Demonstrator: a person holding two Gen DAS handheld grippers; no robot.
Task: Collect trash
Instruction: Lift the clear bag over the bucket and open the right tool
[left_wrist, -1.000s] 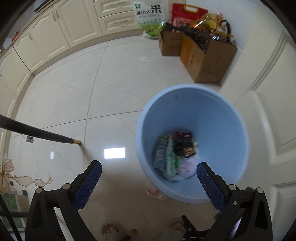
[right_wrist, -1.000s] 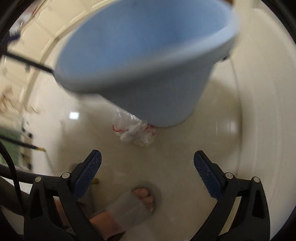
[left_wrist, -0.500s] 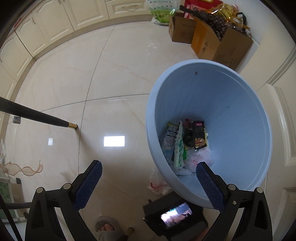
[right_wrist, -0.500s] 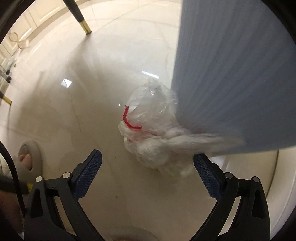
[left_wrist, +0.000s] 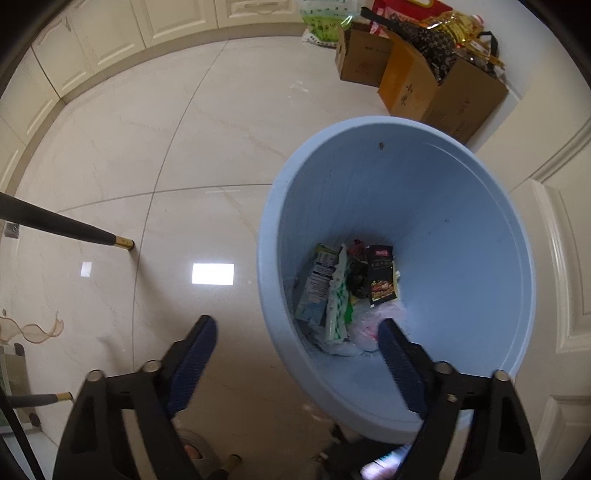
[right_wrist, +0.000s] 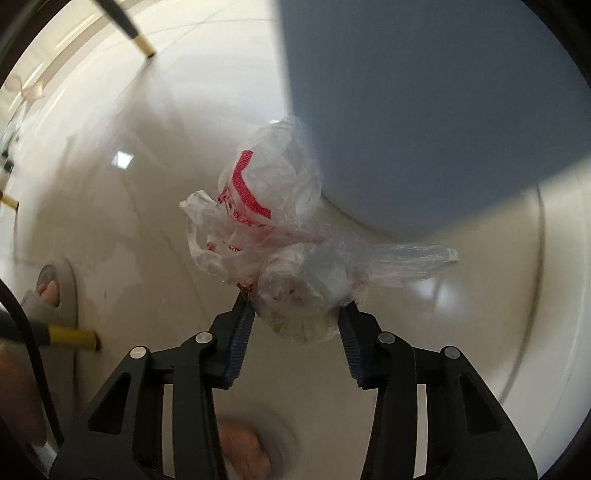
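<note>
Pinching a crumpled clear bag (right_wrist: 280, 236) with red print, my right gripper (right_wrist: 297, 314) has its fingers (right_wrist: 240, 325) pressed into the wad low beside the blue bin's (right_wrist: 424, 110) outer wall, just above the floor (right_wrist: 129, 221). My left gripper (left_wrist: 295, 360) hangs over the bin (left_wrist: 480, 258) rim with fingers (left_wrist: 192, 354) spread wide, holding nothing. Wrappers (left_wrist: 347, 291) lie at the bin's bottom. Boxes (left_wrist: 436, 92) stand beyond.
</note>
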